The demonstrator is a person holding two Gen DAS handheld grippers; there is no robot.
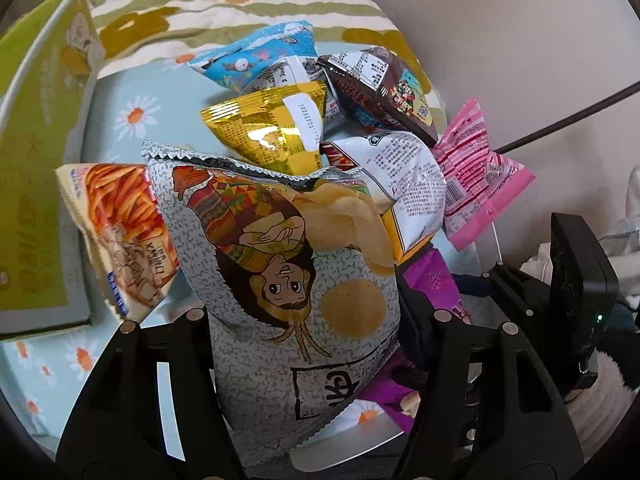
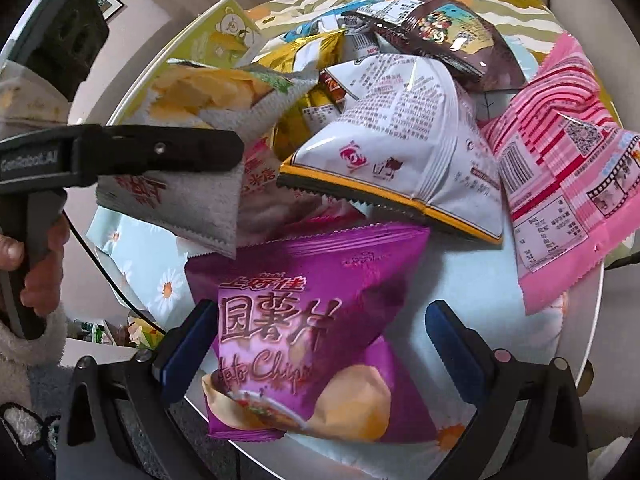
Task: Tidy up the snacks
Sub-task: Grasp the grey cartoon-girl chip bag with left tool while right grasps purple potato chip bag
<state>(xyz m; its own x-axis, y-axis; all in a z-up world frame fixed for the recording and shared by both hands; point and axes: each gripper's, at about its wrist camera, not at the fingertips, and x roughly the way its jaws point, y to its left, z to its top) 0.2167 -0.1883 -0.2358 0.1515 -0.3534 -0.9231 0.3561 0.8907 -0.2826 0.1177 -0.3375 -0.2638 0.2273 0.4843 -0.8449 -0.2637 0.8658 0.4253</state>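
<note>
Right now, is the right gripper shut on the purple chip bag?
No: open. The right gripper straddles the purple chip bag, with gaps visible beside both fingers.

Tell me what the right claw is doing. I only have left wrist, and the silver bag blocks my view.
Observer: The right claw is open. Its fingers sit on either side of the purple chip bag, not closed on it.
Operator: How is my grip on the silver one?
Observer: In the right wrist view, the left claw pinches the silver bag near one end, and the rest hangs below the fingers.
Operator: Is the purple bag buried?
Observer: No, its front is fully exposed, with nothing lying on it.
</note>
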